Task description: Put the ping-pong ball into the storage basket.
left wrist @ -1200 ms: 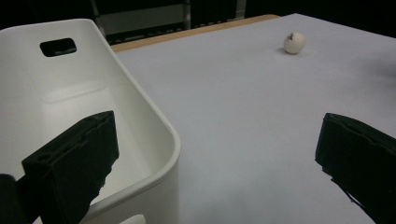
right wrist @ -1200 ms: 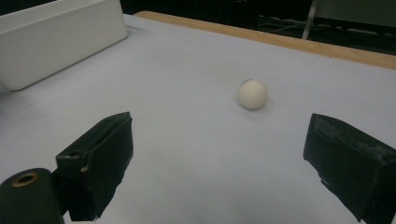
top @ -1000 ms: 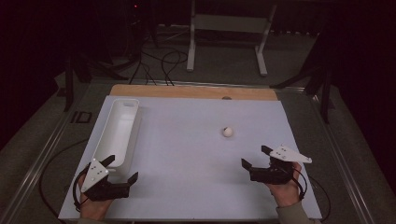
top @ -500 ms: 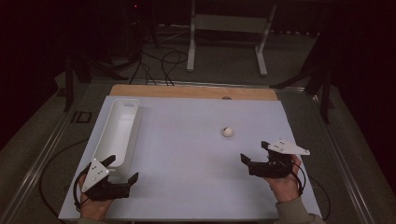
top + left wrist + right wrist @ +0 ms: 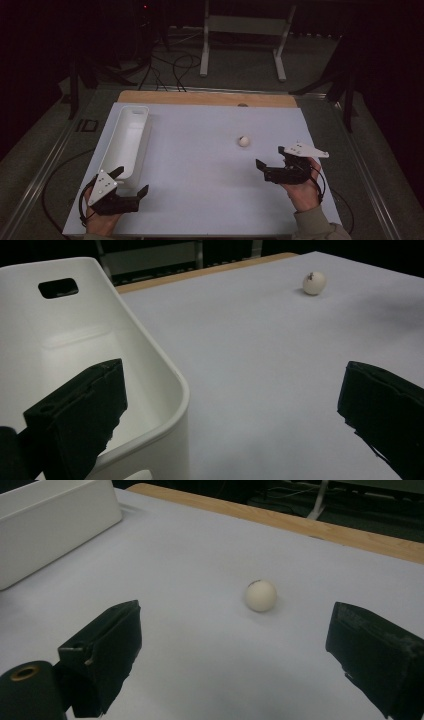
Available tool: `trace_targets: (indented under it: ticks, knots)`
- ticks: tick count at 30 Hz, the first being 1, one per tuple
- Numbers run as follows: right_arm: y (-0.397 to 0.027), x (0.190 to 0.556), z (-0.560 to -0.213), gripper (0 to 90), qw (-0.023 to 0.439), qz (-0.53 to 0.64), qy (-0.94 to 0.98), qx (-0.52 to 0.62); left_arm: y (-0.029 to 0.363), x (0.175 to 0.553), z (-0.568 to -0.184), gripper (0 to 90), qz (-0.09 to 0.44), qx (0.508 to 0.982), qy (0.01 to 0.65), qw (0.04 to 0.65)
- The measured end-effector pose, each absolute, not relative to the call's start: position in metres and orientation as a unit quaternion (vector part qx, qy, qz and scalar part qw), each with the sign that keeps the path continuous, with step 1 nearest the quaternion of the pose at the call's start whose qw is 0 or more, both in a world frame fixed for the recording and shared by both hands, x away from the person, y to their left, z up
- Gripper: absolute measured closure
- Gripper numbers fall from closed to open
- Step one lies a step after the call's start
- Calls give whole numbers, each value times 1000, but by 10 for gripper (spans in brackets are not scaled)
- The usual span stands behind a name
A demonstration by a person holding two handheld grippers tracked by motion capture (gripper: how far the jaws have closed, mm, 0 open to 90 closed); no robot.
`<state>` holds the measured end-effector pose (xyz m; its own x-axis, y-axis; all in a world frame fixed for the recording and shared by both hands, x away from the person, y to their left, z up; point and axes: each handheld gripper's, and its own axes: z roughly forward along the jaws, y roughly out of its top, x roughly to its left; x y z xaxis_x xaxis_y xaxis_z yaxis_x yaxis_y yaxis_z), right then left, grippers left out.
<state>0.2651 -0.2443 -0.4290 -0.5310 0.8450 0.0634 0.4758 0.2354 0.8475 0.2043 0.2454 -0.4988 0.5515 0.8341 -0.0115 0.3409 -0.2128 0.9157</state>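
Ball [image 5: 244,141] sits alone on the white counter [image 5: 200,165], right of centre and toward the far half, well apart from the bin [image 5: 125,142]. In your right gripper view the ball [image 5: 260,595] lies ahead of the claw and between the lines of its two jaws, nearer the right one, not touching either. A small dark mark shows on its top.

Your right claw [image 5: 272,162] hovers near the counter's right edge, just short of the ball, jaws wide apart and holding nothing. Its grey plate points right. Your right hand [image 5: 300,190] grips it from below.

Your left claw [image 5: 131,182] is at the near left corner, jaws also wide apart and empty. In the left gripper view one jaw stands over the inside of the bin [image 5: 90,365], the other over bare counter, so the claw straddles the bin's near rim. Cannot tell if the jaw touches the rim.

Bin is long, white, open-topped, with a handle slot in its far end wall. It lies along the counter's left edge. A wooden strip [image 5: 205,98] runs along the far edge.
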Motion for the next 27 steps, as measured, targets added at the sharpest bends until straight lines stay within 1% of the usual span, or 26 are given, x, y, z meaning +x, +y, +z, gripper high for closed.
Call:
trace_targets:
  ticks: [27]
  knots:
    - [-234,289,-414,76,210,399,770,451,245,205,-500,0,252,739,398,482]
